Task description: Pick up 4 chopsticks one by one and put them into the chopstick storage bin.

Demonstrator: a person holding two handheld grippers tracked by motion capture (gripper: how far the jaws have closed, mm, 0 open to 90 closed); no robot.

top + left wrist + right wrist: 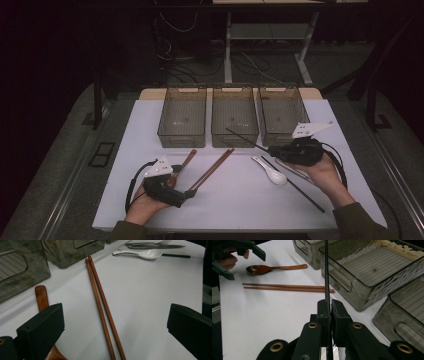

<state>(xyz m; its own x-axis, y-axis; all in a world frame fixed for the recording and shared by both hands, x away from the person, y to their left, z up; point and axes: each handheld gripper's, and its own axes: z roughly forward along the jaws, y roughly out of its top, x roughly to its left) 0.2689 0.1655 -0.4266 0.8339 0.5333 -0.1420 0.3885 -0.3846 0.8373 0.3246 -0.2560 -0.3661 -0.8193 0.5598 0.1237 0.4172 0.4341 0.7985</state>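
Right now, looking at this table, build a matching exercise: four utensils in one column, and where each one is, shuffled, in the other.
Things:
1. brown chopsticks
2. black chopstick
3. wooden spoon
4. white spoon

Places:
A. clamped in the right gripper
B. between the open left gripper jaws
C. beside the forks
D. left of the brown chopsticks, high view

Pairs: 1-B, 2-A, 3-D, 4-C

Utensils on white table, three bins at rear.
Brown chopstick pair [212, 168] flat, parallel, touching; wooden spoon [181, 165] to its left; white ceramic spoon [270, 170] centre-right; black chopstick [327, 272] clamped, tip over bin [234, 116].
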